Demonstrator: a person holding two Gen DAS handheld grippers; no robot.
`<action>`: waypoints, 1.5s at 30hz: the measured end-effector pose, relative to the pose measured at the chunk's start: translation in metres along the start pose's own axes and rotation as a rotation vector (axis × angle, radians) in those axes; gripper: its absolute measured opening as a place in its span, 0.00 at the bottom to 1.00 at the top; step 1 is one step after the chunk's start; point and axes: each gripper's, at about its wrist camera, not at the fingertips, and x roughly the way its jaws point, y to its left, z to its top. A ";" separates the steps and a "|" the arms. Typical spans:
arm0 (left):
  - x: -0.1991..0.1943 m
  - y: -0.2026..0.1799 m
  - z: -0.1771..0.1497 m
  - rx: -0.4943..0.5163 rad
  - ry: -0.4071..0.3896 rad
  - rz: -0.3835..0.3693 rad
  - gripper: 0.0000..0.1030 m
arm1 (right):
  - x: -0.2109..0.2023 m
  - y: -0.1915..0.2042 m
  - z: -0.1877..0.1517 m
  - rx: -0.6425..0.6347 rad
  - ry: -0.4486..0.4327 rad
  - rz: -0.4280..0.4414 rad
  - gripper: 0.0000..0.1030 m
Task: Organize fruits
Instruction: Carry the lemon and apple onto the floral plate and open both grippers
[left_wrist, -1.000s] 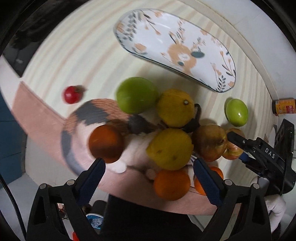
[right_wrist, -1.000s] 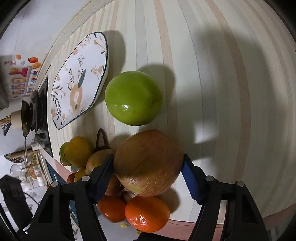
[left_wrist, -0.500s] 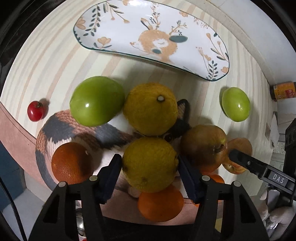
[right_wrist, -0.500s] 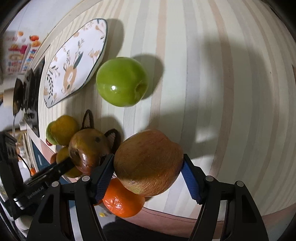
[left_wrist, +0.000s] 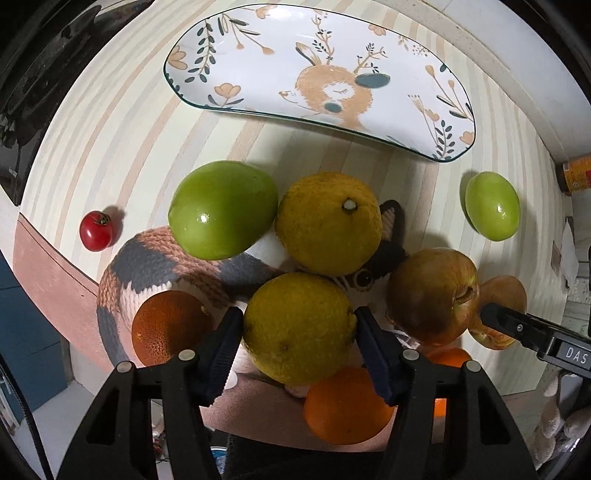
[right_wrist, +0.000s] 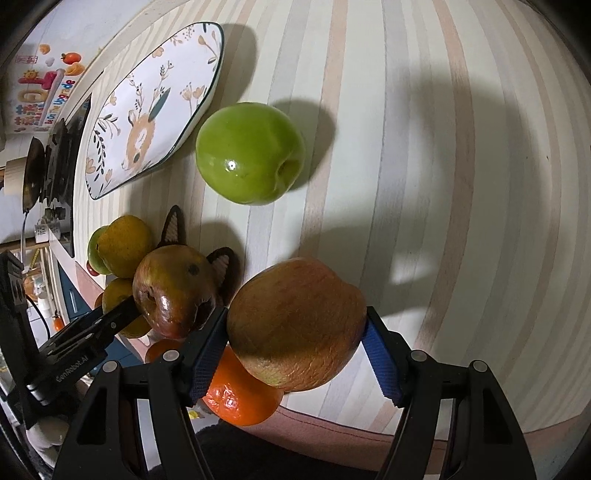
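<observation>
My left gripper (left_wrist: 299, 332) is shut on a yellow citrus fruit (left_wrist: 299, 328), held over the fruit pile on a knitted cat-shaped basket (left_wrist: 147, 266). The pile holds another yellow citrus (left_wrist: 328, 221), a green apple (left_wrist: 221, 210), an orange (left_wrist: 166, 325), a brown-red apple (left_wrist: 432, 291) and another orange (left_wrist: 343, 410). My right gripper (right_wrist: 295, 332) is shut on a russet apple (right_wrist: 295, 325), above the table's front edge; it shows in the left wrist view (left_wrist: 498, 310). A deer-patterned plate (left_wrist: 321, 74) lies behind the pile, empty.
A loose green apple (right_wrist: 251, 162) lies on the striped table between the plate (right_wrist: 147, 110) and my right gripper. A cherry tomato (left_wrist: 96, 230) sits at the left near the table edge. A small yellow can (left_wrist: 576, 177) stands at the far right.
My left gripper has closed around the yellow citrus and lifted slightly. My right gripper has carried the russet apple up and away from the pile.
</observation>
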 end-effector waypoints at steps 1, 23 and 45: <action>-0.002 0.001 -0.001 0.005 -0.002 0.007 0.57 | -0.001 -0.001 -0.001 0.007 -0.002 -0.004 0.71; -0.076 -0.007 0.160 -0.053 -0.111 -0.077 0.57 | -0.074 0.130 0.118 -0.285 -0.272 -0.091 0.70; -0.019 0.026 0.228 -0.123 0.093 -0.143 0.58 | -0.006 0.165 0.211 -0.327 -0.078 -0.119 0.71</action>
